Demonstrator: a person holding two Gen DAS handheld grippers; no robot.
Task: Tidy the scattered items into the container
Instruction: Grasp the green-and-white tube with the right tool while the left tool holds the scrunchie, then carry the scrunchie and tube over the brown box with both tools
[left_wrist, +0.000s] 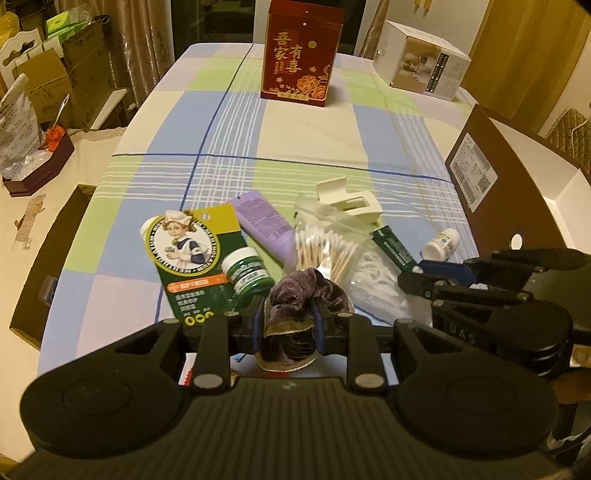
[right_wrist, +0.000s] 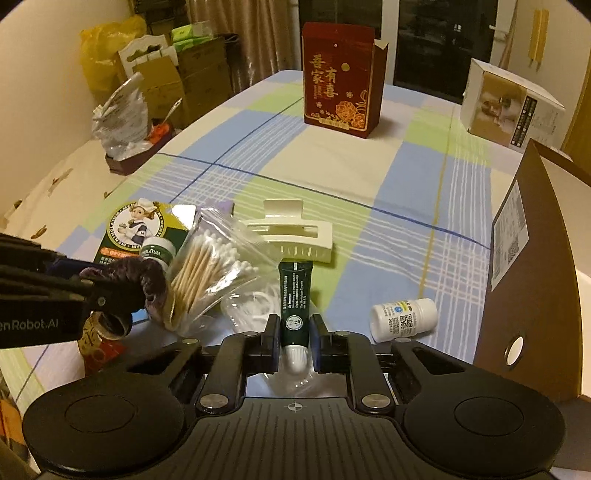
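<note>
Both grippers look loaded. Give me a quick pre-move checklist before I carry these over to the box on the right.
1. Left gripper shut on the purple scrunchie: ok.
2. Right gripper shut on the dark green tube, near its white cap: ok.
3. Tube lifted off the clear bag beneath it: cannot tell.
4. Brown box open side facing the grippers: cannot tell; only its outer wall and a strip of pale interior show.
5. White pill bottle lies between the right gripper and the box: not ok, lift over it.
6. Cotton swab bag touches the scrunchie: not ok, may drag.
</note>
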